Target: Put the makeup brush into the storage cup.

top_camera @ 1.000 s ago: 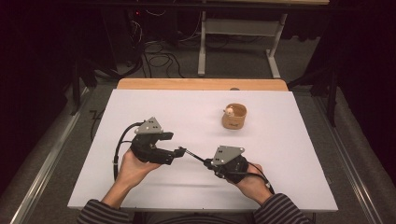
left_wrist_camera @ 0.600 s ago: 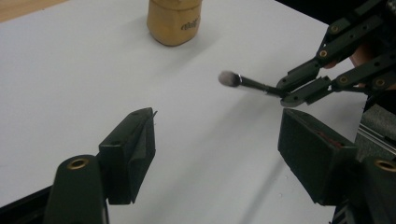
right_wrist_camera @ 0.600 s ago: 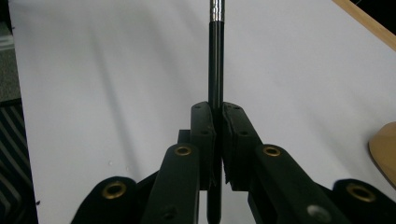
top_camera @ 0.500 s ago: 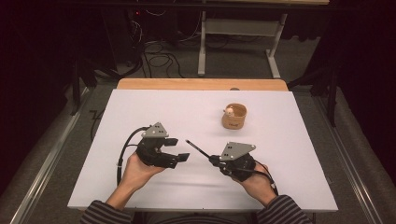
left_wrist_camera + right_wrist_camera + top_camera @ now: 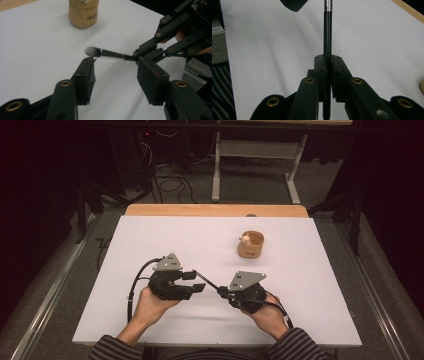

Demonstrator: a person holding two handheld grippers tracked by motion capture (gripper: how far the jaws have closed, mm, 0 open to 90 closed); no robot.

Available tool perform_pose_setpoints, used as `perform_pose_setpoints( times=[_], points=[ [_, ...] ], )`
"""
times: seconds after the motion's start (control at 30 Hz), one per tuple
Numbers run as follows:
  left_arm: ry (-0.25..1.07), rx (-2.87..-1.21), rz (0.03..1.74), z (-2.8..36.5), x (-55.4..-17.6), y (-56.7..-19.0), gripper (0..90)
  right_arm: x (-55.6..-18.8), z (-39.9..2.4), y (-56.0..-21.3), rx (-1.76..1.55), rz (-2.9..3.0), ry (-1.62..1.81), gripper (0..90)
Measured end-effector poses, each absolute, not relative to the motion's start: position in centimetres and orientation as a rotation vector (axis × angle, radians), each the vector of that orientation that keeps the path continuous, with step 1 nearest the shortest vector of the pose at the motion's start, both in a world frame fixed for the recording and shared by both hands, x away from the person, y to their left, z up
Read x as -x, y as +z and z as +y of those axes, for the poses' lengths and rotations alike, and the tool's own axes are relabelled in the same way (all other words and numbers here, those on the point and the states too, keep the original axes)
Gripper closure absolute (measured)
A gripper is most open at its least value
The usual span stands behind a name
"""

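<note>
A thin black makeup brush point(image 5: 206, 280) with a pale fluffy head point(image 5: 92, 51) is held level above the white table point(image 5: 165, 240). My right gripper point(image 5: 221, 291) is shut on its handle point(image 5: 327, 32), and the pads press on both sides of it point(image 5: 328, 58). My left gripper point(image 5: 196, 281) faces it from the left. Its jaws have just been closing but still stand apart point(image 5: 116, 65). The brush head hovers just beyond the left fingertip point(image 5: 88, 62), touching no pad.
A tan cup point(image 5: 250, 245) with a small pale thing inside stands at the back right of the table, also seen from the left gripper point(image 5: 83, 12). A wooden strip point(image 5: 200, 210) runs along the far edge. Cables and a table frame lie on the floor beyond.
The left gripper's jaws have drawn closer together near the brush head. Both hands stay almost where they were, and the right gripper keeps its hold on the brush.
</note>
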State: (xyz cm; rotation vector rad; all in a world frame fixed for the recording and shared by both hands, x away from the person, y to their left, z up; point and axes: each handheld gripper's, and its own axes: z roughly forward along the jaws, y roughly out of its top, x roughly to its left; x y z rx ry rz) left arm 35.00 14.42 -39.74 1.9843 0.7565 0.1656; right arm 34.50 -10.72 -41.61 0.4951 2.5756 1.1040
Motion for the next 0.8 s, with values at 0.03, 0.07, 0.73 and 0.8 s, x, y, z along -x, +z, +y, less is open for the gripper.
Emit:
perform_pose_setpoints(
  times=[0.03,0.07,0.73,0.8],
  points=[
    [0.170,-1.978,0.756,14.5,-35.0,-39.7,53.4,-34.5,-10.6,-41.6,-0.492,2.575,1.108,86.2],
    [0.173,-1.975,0.757,14.6,-35.0,-39.7,54.8,-34.5,-10.5,-41.6,-0.496,2.576,1.109,86.2],
    [0.184,-1.906,0.733,15.2,-34.7,-39.2,74.0,-34.8,-9.4,-42.0,-0.491,2.606,1.124,86.2],
    [0.187,-1.899,0.726,15.2,-34.7,-39.1,75.5,-34.7,-9.2,-42.0,-0.494,2.610,1.124,86.2]
  ],
)
